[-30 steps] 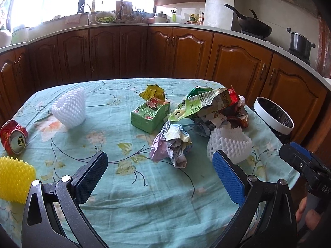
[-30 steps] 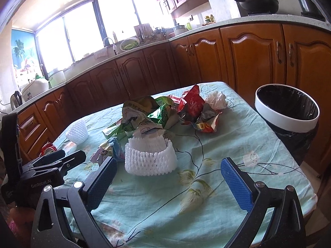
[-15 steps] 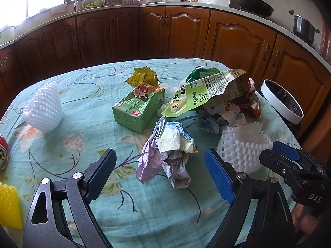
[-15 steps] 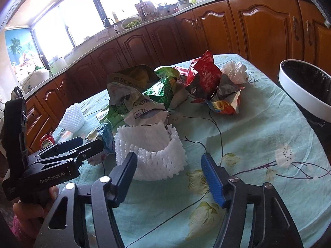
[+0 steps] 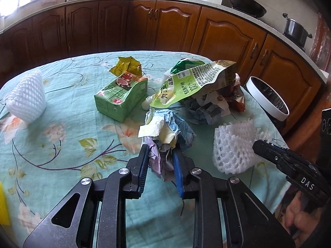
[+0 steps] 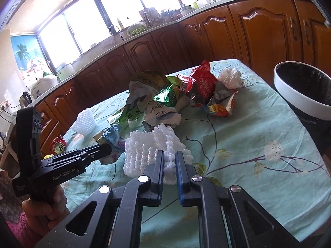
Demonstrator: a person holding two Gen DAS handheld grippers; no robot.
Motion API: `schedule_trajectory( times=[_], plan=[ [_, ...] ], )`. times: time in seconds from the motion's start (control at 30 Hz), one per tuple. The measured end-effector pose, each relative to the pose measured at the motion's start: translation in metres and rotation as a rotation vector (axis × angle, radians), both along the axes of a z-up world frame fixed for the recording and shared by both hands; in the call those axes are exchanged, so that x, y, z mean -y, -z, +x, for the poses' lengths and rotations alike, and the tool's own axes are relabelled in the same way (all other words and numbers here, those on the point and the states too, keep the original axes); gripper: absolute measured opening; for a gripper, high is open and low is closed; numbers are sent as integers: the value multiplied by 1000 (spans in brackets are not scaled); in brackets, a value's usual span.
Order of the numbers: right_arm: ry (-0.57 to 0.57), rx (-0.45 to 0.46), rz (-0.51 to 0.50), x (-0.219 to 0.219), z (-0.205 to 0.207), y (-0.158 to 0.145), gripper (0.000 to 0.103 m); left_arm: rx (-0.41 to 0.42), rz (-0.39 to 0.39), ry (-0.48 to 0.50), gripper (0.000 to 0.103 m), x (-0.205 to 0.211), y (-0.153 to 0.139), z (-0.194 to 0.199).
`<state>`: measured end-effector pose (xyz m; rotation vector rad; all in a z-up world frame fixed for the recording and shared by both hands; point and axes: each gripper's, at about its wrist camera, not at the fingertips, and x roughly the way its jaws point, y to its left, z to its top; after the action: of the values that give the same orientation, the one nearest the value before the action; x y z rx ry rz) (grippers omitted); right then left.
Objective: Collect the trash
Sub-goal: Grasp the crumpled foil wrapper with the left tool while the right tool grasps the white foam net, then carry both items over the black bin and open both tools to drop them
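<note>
Two grippers clamped, left gripper (image 5: 160, 155) on crumpled paper (image 5: 165, 132), right gripper (image 6: 169, 159) on foam net (image 6: 153, 146)

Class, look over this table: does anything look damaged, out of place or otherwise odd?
Yes. A crushed red can lies on its side near the table's far edge. Torn, empty snack bags are heaped mid-table, and a green carton lies tipped over. All of it is loose litter on the tablecloth beside the empty-looking bin.
</note>
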<state>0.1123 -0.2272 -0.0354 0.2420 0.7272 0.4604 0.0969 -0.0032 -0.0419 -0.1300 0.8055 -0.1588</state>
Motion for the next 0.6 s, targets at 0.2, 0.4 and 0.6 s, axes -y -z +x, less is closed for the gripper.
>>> schedule_trajectory(
  times=[0.2,0.4,0.6],
  plan=[
    [80,28,11,35,-11,-10,11,28,-29,87,21,26,-19,-15],
    [194,41,16,83,-13,-18,11,52,-24,187,21,69,-33,-10],
    [301,53,16,136,-8,-26,11,40,-24,252,21,108,-37,11]
  ],
)
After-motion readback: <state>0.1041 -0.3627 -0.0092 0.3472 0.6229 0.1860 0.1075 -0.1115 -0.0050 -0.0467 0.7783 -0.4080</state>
